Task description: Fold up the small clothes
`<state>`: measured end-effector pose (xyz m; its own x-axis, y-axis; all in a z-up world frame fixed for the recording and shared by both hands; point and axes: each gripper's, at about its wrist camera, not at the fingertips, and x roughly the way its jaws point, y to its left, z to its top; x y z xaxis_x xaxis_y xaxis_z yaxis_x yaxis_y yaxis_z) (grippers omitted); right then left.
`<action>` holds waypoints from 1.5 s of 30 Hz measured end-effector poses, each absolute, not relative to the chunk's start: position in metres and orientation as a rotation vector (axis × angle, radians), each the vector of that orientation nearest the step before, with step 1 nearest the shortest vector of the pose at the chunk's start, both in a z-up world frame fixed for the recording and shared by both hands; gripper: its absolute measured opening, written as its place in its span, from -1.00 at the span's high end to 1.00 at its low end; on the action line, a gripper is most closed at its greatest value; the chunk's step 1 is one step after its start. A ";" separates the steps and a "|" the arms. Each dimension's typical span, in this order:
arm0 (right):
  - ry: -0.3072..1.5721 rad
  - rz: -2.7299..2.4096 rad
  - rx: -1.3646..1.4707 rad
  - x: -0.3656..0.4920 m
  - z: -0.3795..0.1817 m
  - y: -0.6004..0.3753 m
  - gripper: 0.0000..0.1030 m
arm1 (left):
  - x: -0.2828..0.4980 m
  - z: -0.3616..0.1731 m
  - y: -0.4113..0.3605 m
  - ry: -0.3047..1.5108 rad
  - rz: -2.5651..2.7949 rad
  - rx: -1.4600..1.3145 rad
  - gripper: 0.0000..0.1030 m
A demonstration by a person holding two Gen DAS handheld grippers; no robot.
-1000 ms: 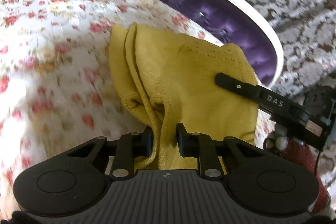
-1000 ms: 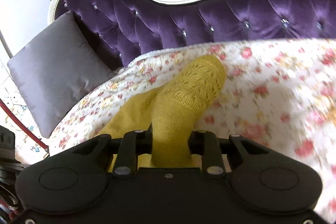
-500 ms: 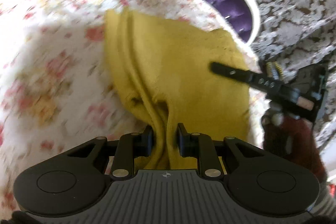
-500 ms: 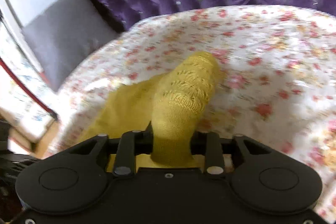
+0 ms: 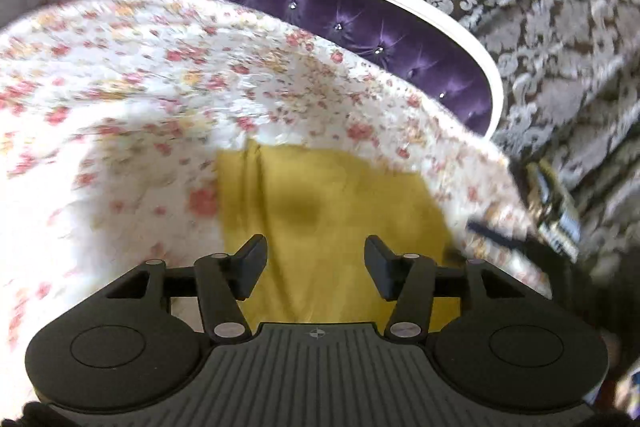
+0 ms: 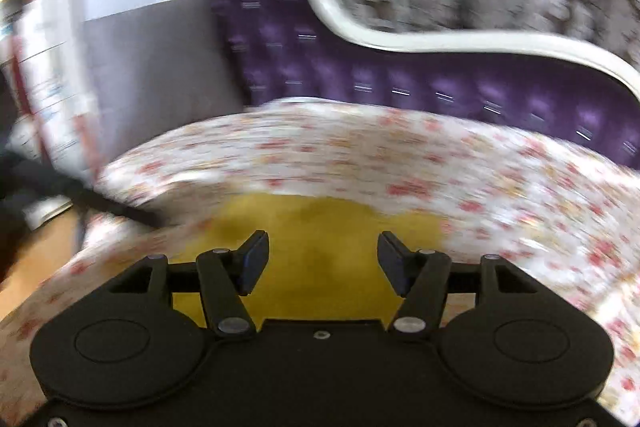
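Just ahead of and beneath the left hand-held gripper (image 5: 316, 259), a mustard-yellow knitted garment (image 5: 328, 203) lies flat on a bedspread with small red and yellow flowers (image 5: 140, 99). The jaws have just been opening and now stand spread, with the yellow cloth showing in the gap below them but neither pad pressing on it. A lengthwise fold runs along the garment's left side, past the left finger. Beyond the bedspread rises a tufted purple headboard with a white frame (image 5: 320, 11), and behind that hangs patterned grey damask fabric (image 5: 540, 7). To the right of the left hand-held gripper, blurred, the black finger of the other tool reaches over the bed's edge.

The right hand-held gripper (image 6: 323, 259) hangs over the same yellow garment (image 6: 320, 227), which lies under and in front of its fingers. Its jaws have also just been opening and stand wide apart, nothing pinched between them. Farther off to its left a grey cushion (image 6: 160, 67) leans against the headboard (image 6: 400, 83). This view is heavily smeared by motion, so finer detail cannot be told.
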<state>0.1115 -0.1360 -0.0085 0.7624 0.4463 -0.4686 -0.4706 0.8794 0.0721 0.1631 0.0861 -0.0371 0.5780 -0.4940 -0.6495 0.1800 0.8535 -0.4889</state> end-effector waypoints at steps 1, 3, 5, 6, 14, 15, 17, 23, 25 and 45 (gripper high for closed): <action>0.483 0.539 -0.078 0.104 -0.009 -0.127 -0.25 | 0.177 -0.041 0.084 0.887 -0.411 -0.419 -0.01; 0.466 0.629 -0.124 0.090 -0.012 -0.110 -0.25 | 0.189 -0.049 0.080 0.915 -0.426 -0.434 -0.01; 0.461 0.710 -0.150 0.080 -0.017 -0.096 -0.24 | 0.200 -0.056 0.075 0.937 -0.428 -0.433 -0.01; 0.463 0.747 -0.165 0.075 -0.020 -0.090 -0.24 | 0.206 -0.058 0.073 0.950 -0.426 -0.430 -0.01; 0.505 0.833 -0.340 0.063 -0.051 -0.061 -0.20 | 0.231 -0.069 0.061 1.012 -0.472 -0.402 0.01; 0.504 0.831 -0.356 0.062 -0.053 -0.058 -0.18 | 0.233 -0.069 0.060 1.014 -0.478 -0.399 0.01; 0.503 0.830 -0.387 0.062 -0.055 -0.056 0.08 | 0.235 -0.069 0.060 1.015 -0.481 -0.403 0.05; 0.497 0.800 -0.388 0.054 -0.053 -0.057 0.78 | 0.235 -0.067 0.060 0.979 -0.474 -0.378 1.00; 0.500 0.799 -0.352 0.051 -0.051 -0.059 0.78 | 0.232 -0.062 0.058 0.949 -0.471 -0.330 1.00; 0.546 0.830 -0.202 0.056 -0.044 -0.060 0.78 | 0.232 -0.066 0.080 1.005 -0.531 -0.381 0.10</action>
